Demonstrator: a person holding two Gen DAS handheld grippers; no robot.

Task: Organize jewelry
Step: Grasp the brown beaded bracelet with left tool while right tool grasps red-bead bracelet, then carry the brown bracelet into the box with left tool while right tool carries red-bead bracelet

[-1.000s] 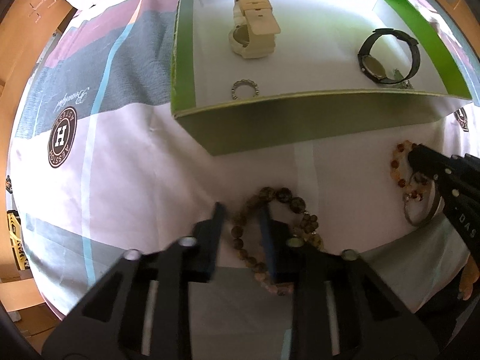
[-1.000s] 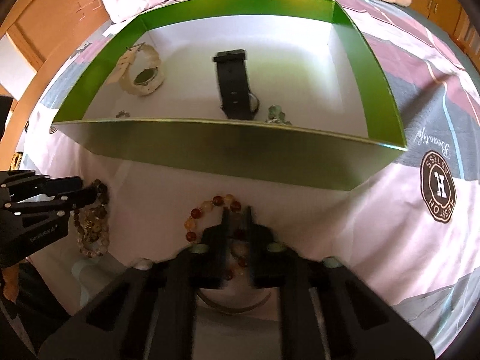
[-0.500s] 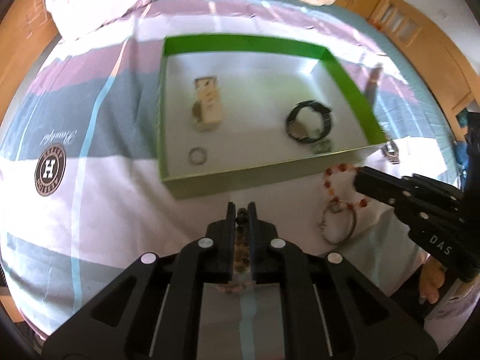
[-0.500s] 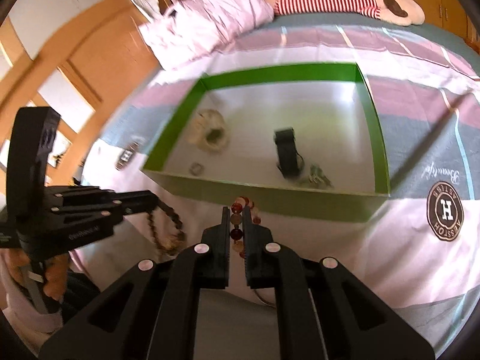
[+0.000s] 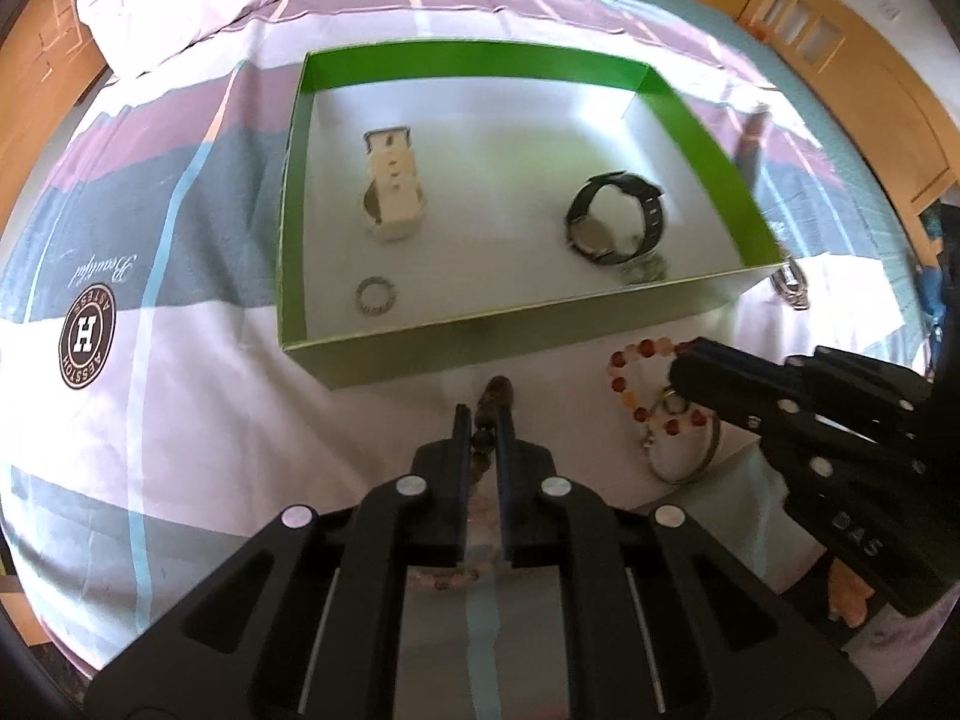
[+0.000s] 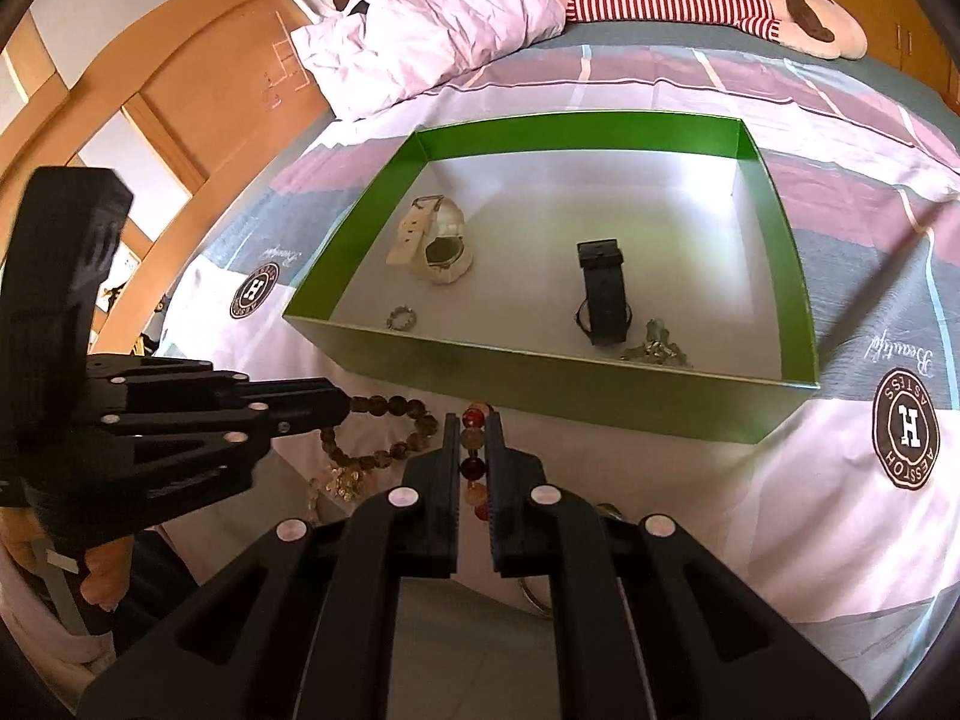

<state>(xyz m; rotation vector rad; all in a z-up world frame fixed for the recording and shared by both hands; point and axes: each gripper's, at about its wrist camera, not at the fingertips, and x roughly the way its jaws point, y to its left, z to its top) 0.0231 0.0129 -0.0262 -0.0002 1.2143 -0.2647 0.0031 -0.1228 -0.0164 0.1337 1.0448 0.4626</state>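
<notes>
**Two bracelets pinched, box ahead**

While both bracelets hang clear of the bedspread [image 5: 180, 432], the step in hand looks like carrying them over the near wall of the green box [image 5: 480, 333]. The left hand-held gripper [image 5: 482, 420] is pressed together on the brown bead bracelet [image 6: 384, 408], pinching a short run of beads so the rest dangles below. The right hand-held gripper [image 6: 473, 426] is likewise clamped on the red and orange bead bracelet [image 5: 636, 360]. Inside the box lie a cream watch [image 5: 393, 198], a black watch [image 5: 618, 219], a small ring [image 5: 373, 295] and a tangled chain [image 6: 654, 348] near the black watch.

To do this well, I would lift each loop high enough that its lowest beads clear the wall, then set it on bare floor between the watches, away from the chain, which could snag. A metal bangle [image 5: 690, 462] lies on the bed beneath the right bracelet; whether it is hooked to the beads I cannot tell.
</notes>
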